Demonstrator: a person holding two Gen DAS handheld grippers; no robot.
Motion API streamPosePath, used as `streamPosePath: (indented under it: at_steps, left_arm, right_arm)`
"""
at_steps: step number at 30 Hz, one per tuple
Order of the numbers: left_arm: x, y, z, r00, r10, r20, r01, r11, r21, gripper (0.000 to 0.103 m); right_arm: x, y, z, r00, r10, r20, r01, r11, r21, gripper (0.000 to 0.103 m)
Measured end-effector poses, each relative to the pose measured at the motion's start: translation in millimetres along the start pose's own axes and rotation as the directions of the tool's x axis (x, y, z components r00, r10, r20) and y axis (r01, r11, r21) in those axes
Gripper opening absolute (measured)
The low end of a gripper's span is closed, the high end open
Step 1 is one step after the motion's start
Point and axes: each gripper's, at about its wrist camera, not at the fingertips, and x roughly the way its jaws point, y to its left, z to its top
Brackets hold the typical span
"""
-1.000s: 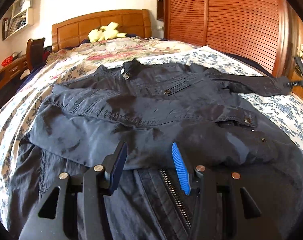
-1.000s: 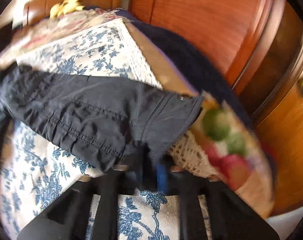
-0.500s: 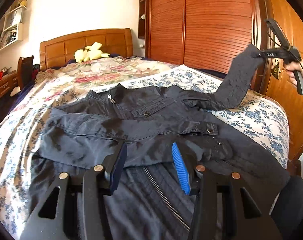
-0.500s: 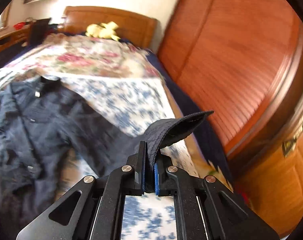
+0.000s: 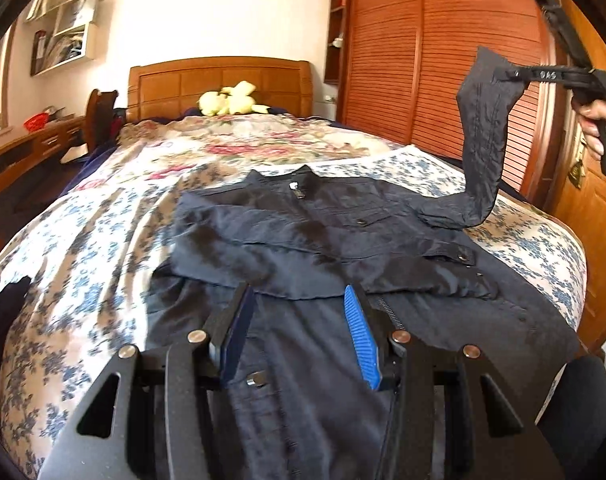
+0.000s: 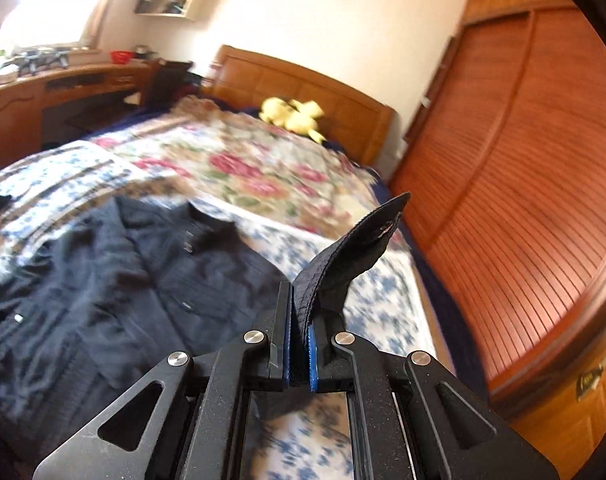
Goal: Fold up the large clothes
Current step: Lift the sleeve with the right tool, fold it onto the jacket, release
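Dark navy woven cloth, creased and matte, is filling the centre of the left wrist view: the jacket [image 5: 327,248] is lying face up on the bed [image 5: 103,240], collar toward the headboard [image 5: 219,80], with a metal zip and snap buttons showing. One arm of the garment is lying folded across the chest. The left gripper [image 5: 299,320] is hovering over the lower front panel with its fingers [image 5: 359,336] spread apart and grasping nothing. At upper right of the frame, the right gripper [image 5: 515,76] is holding the sleeve [image 5: 483,148] lifted clear of the floral bedspread, the cloth hanging in a limp curve back to the shoulder.

From the right wrist view, the right gripper's fingers [image 6: 287,344] are clenched on the cuff [image 6: 355,260], a stiff double-stitched band with a metal snap, sticking up past the tips. The jacket body is lying at centre left of this frame, blurred.

Risk, as judged: the bite is on the cuff edge only, so a quick sweep could be pulling it free. Drag through the raised sleeve could also be shifting the body and disturbing the arm already folded, since nothing is pinning the garment.
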Motion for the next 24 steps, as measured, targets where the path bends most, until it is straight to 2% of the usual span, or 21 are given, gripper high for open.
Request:
streamPosePath:
  at_steps: [5, 11, 17, 24]
  left_arm:
    - [-5.9, 20.4, -1.0, 1.0, 0.023, 0.008, -0.023, 0.999, -0.034, 0.046]
    - [-12.7, 32.6, -1.5, 0.999, 0.045, 0.022, -0.043, 0.998, -0.054, 0.046]
    - [-16.8, 38.0, -1.0, 0.998, 0.054, 0.029, -0.052, 0.997, -0.062, 0.046]
    - [-17.9, 42.6, -2.7, 0.998, 0.063, 0.026, -0.061, 0.995, -0.077, 0.046]
  right_arm:
    - [-19.7, 43.5, 28.7, 0.992, 0.092, 0.087, -0.089, 0.995, -0.037, 0.003]
    - [-40.2, 105.1, 39.4, 0.961, 0.243, 0.133, -0.228, 0.966, -0.12, 0.003]
    - [-29.4, 135.9, 10.0, 0.946, 0.321, 0.046, -0.314, 0.942, -0.115, 0.003]
    - [-5.5, 155.7, -52.0, 0.917, 0.385, -0.098, -0.39, 0.92, -0.037, 0.003]
